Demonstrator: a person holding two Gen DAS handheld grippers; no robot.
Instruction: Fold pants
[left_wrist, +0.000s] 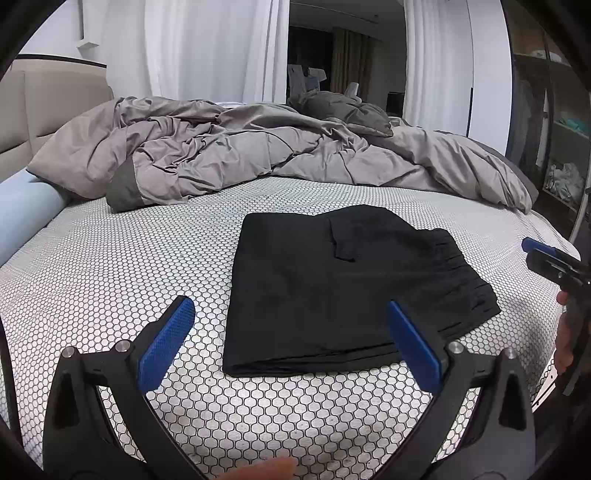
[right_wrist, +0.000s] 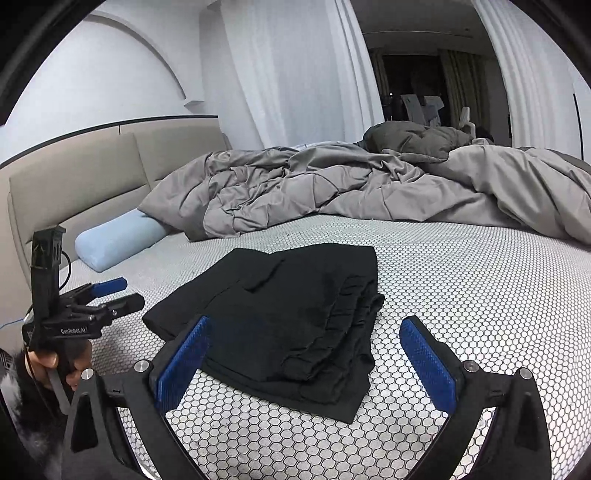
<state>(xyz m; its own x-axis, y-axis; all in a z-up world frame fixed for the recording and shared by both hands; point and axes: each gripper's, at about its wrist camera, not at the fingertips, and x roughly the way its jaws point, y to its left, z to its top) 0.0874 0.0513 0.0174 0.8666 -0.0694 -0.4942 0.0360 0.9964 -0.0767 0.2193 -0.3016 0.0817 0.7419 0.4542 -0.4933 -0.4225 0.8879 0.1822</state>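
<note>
**Pants lie folded on the bed**

Both tools hang spread and empty: left tool, right tool. The black pants rest near the bed's front edge, probably soft and light; grip the layered hem edge. Beyond, a rumpled duvet and blue pillow stay clear.

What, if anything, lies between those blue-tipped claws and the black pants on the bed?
Nothing visible does. The folded black fabric pants lie alone on the white honeycomb-patterned mattress cover, just ahead of the open left hand-held gripper and the open right hand-held gripper. The rumpled grey quilted duvet sits well behind them.
</note>
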